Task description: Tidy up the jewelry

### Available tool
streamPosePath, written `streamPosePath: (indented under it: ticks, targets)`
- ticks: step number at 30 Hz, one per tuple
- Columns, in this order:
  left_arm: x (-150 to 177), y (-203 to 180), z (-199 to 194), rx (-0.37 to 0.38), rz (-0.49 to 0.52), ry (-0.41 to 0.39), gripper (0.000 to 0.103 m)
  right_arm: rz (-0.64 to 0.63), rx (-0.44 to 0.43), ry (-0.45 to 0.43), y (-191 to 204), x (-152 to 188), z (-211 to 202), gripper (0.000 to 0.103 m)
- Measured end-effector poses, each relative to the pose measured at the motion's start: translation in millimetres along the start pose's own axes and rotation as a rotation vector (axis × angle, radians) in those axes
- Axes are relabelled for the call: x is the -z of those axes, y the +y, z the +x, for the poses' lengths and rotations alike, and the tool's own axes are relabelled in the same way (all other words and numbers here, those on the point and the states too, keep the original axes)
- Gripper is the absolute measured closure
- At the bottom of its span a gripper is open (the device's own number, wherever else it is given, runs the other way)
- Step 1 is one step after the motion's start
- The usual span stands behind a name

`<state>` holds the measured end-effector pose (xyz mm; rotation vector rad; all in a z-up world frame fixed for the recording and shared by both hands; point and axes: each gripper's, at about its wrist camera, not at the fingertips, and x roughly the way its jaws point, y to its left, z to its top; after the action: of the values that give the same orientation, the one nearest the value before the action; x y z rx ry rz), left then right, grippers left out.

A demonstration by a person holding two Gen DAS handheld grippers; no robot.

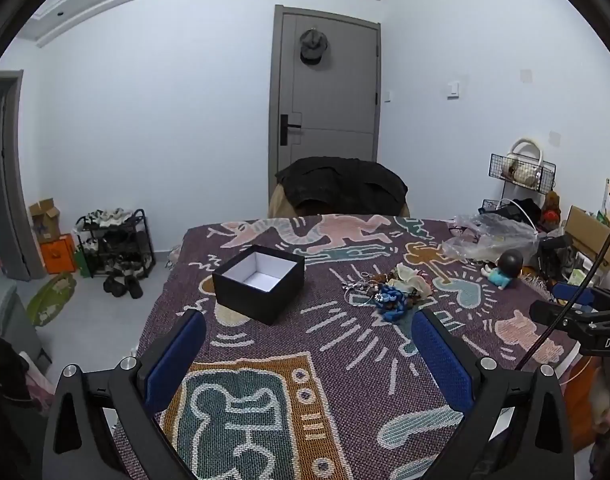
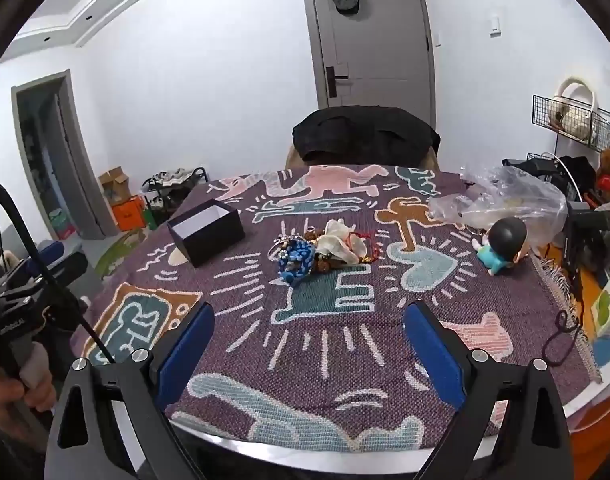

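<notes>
A pile of jewelry (image 1: 389, 290) (image 2: 321, 254) lies mid-table on the patterned cloth: a blue beaded piece (image 2: 295, 260), a cream piece, metal rings and brown beads. An open black box (image 1: 260, 282) (image 2: 206, 230) with a white inside stands to the pile's left. My left gripper (image 1: 309, 324) hovers over the near part of the table, open with nothing between its blue pads. My right gripper (image 2: 309, 314) is open as well, short of the pile, holding nothing. Each gripper shows at the edge of the other's view, the right one (image 1: 577, 312) and the left one (image 2: 45, 268).
A small doll with a black head and teal body (image 1: 503, 268) (image 2: 501, 244) lies right of the pile, beside a crumpled clear plastic bag (image 2: 501, 200). A chair with a dark jacket (image 2: 365, 136) stands behind the table. Boxes and clutter sit at the right edge (image 1: 585, 232).
</notes>
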<state>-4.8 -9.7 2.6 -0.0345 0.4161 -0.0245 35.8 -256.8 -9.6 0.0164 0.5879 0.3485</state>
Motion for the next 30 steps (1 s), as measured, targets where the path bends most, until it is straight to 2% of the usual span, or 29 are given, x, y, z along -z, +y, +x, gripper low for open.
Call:
streamPosePath:
  ticks: [30]
  targets:
    - [-1.7,1.3,-1.0,0.023,-0.01,0.003,0.0,-0.026,0.034,-0.033,5.6,-1.6,-8.5,0.007]
